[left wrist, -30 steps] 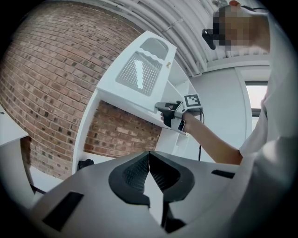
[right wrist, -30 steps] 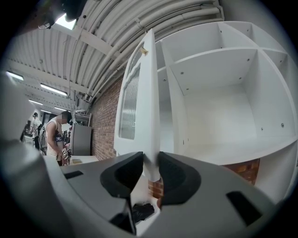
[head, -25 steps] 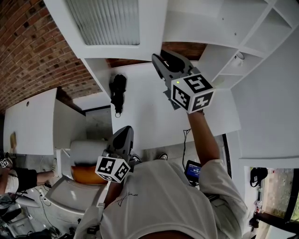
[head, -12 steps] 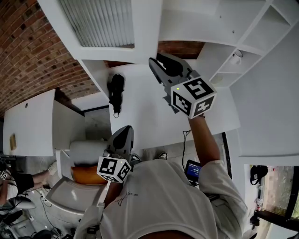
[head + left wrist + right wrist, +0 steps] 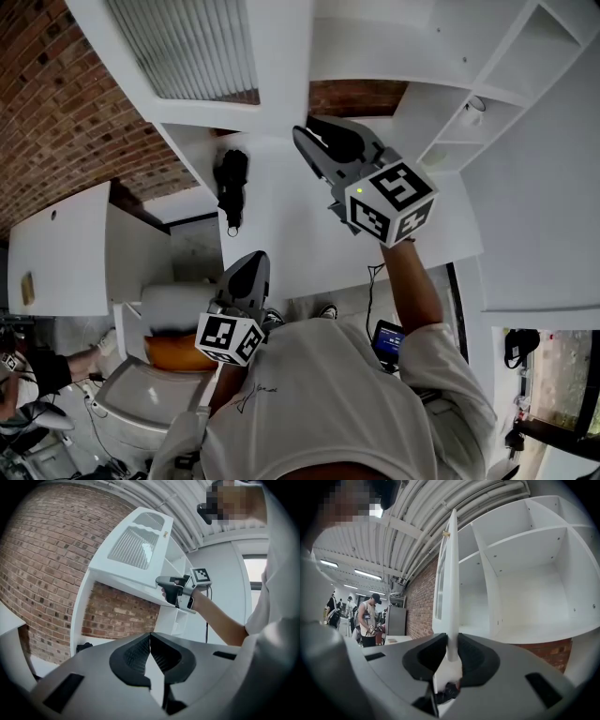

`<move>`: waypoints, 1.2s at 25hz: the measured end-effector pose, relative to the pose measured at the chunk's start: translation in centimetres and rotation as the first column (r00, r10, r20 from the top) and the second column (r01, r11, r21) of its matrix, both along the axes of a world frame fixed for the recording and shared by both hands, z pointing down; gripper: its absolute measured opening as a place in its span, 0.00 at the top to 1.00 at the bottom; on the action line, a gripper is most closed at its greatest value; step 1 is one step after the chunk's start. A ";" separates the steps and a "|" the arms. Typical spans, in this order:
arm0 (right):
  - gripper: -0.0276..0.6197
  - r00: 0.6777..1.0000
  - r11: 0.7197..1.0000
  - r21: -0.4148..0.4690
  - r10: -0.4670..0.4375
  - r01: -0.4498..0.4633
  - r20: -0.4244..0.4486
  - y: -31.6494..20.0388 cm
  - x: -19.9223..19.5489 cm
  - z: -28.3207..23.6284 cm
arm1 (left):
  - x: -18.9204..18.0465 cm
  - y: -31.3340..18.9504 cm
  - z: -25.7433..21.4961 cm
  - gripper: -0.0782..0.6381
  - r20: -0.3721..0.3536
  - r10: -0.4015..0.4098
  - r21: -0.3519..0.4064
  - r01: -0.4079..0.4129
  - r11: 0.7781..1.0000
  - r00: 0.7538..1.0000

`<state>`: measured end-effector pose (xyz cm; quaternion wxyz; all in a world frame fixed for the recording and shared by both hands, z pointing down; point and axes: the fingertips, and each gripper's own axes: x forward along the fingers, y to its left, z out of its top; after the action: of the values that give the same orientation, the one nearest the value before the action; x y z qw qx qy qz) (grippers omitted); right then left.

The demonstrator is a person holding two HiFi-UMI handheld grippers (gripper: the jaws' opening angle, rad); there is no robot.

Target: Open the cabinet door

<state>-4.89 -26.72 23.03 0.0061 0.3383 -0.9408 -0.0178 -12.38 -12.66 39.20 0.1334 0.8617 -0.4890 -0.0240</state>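
1. Right now your right gripper (image 5: 451, 641) is closing its jaws on the thin free edge of the cabinet door (image 5: 451, 573), and the pads look pressed against both faces.
2. That edge rises straight up out of the jaws. The open shelves (image 5: 525, 588) lie to its right and the brick wall (image 5: 419, 606) to its left, so the door already stands ajar.
3. Your left gripper (image 5: 150, 639) hangs low, well apart from the door, clenched on nothing. The right is the nearer hand.
4. The pull should probably carry the edge away from the shelves.
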 end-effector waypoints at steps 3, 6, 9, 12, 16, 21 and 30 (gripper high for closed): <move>0.83 1.000 1.000 0.002 -0.019 0.019 -0.004 0.4 -0.3 0.0 | 0.0 0.0 0.0 0.87 -0.003 0.002 -0.003 -0.002 1.000 1.000; 0.84 0.999 0.999 0.001 -0.037 0.037 -0.004 0.9 -0.4 0.0 | 0.1 0.0 -0.1 0.87 -0.004 0.002 -0.004 -0.002 1.000 1.000; 0.84 0.999 0.999 0.001 -0.050 0.050 -0.002 1.6 -0.6 -0.1 | 0.2 0.1 0.0 0.87 -0.002 0.003 -0.008 -0.003 1.000 1.000; 0.84 0.998 0.998 0.001 -0.063 0.063 0.004 2.3 -0.8 -0.1 | 0.3 0.3 0.1 0.87 -0.004 0.005 -0.011 -0.005 1.000 1.000; 0.85 0.996 0.996 0.005 -0.091 0.091 0.002 3.6 -1.3 -0.2 | 0.3 0.4 0.1 0.87 -0.004 0.007 -0.012 -0.007 1.000 1.000; 0.85 0.988 0.988 0.003 -0.152 0.152 -0.010 5.1 -2.0 -0.1 | 0.2 0.7 0.2 0.87 -0.006 0.009 -0.013 -0.009 1.000 1.000; 0.86 0.959 0.961 0.030 -0.274 0.277 -0.064 8.2 -3.7 -0.1 | 0.3 0.7 0.6 0.87 -0.016 0.014 -0.020 -0.015 1.000 1.000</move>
<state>-8.61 -18.57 22.97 0.0251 0.2034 -0.9777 -0.0465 -12.04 -11.94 39.84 0.1461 0.8636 -0.4818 -0.0249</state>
